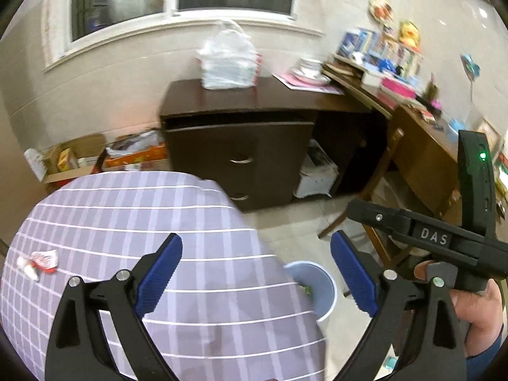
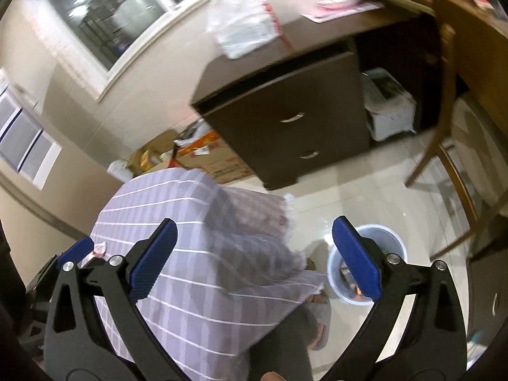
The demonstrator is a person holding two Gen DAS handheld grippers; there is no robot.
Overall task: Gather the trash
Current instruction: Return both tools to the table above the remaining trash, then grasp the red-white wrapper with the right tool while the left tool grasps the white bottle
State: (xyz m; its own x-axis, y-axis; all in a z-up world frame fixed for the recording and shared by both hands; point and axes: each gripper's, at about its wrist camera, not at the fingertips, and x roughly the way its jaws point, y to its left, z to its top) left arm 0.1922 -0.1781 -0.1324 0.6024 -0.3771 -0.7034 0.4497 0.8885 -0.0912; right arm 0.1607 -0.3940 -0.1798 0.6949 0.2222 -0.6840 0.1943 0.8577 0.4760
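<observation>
Crumpled wrapper (image 1: 39, 262) lies lengthwise across the tablecloth (image 1: 127, 209) (ends blurred).

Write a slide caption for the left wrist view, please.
Left tool open and empty above the checked tablecloth, a wrapper left on it, bin below.

"DAS" on black right tool (image 1: 433, 237); box print elsewhere probably too blurred.
</observation>
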